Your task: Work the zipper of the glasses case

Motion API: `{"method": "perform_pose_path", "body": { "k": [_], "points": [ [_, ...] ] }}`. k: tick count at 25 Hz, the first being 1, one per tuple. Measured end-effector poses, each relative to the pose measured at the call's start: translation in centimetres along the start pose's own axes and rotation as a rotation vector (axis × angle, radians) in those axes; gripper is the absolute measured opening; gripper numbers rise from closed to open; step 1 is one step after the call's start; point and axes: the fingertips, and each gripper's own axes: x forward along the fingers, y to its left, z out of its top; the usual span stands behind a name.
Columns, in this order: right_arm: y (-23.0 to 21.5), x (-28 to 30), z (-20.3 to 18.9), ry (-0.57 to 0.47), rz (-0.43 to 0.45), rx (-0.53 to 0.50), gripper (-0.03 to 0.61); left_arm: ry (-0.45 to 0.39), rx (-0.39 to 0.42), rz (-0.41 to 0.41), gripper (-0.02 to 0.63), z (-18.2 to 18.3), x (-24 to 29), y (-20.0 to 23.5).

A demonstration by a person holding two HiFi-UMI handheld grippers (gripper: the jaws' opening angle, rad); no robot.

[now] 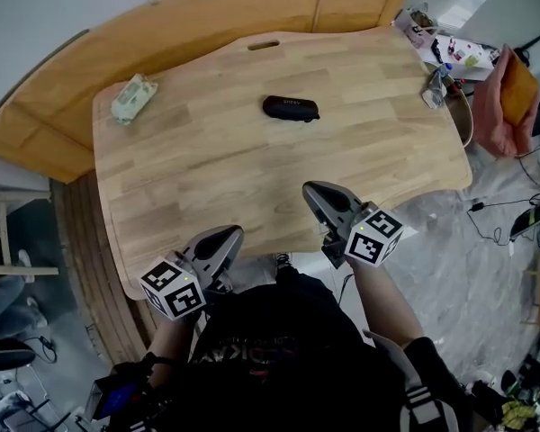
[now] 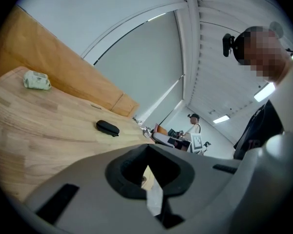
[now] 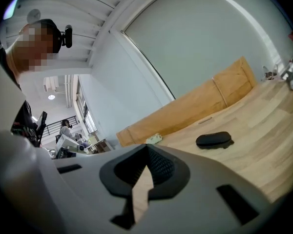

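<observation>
The black glasses case (image 1: 291, 108) lies closed on the wooden table (image 1: 207, 178), past its middle; it also shows small in the left gripper view (image 2: 108, 127) and the right gripper view (image 3: 214, 140). My left gripper (image 1: 227, 236) hovers at the table's near edge, jaws shut with nothing between them. Over the near edge further right, my right gripper (image 1: 313, 192) is also shut and empty. Both grippers stand well short of the case and touch nothing.
A pale green packet (image 1: 133, 97) lies at the table's far left corner. Small clutter and cables (image 1: 441, 61) sit at the far right corner, beside an orange bag (image 1: 508, 93). A curved wooden panel (image 1: 162, 25) rims the table's far side.
</observation>
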Motion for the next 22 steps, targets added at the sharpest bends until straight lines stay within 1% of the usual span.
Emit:
{"method": "perform_pose_path", "body": {
  "k": [4,8,9,10,11,14,17,20,22],
  "points": [
    [-4.1,1.0,0.9,0.039,0.002,-0.032,0.015,-0.023,-0.009,0.067,0.011,0.0,0.4,0.3],
    [-7.9,2.4,1.7,0.086,0.001,-0.080,0.029,-0.049,-0.055,0.149,0.011,-0.5,0.1,0.7],
    [-8.8,2.9,1.9,0.100,0.003,-0.091,0.052,-0.054,-0.064,0.167,0.011,-0.6,0.0,0.9],
    [-9.7,3.4,2.1,0.117,0.005,-0.103,0.088,-0.060,-0.075,0.182,0.011,-0.6,0.0,1.1],
    [-10.6,4.0,2.2,0.137,0.007,-0.119,0.097,-0.065,-0.085,0.194,0.011,-0.7,0.0,1.2],
    [-13.5,5.7,2.0,0.219,0.001,-0.200,0.166,-0.080,-0.105,0.221,0.011,-0.9,0.1,1.2],
    [-17.0,7.9,1.6,0.337,-0.017,-0.305,0.251,-0.082,-0.112,0.240,0.011,-1.1,0.3,1.1],
    [-20.5,10.0,1.1,0.473,-0.040,-0.442,0.295,-0.084,-0.108,0.259,0.011,-1.2,0.3,1.1],
    [-22.6,11.4,0.8,0.555,-0.050,-0.524,0.313,-0.090,-0.119,0.275,0.011,-1.2,0.2,1.2]
  ]
}}
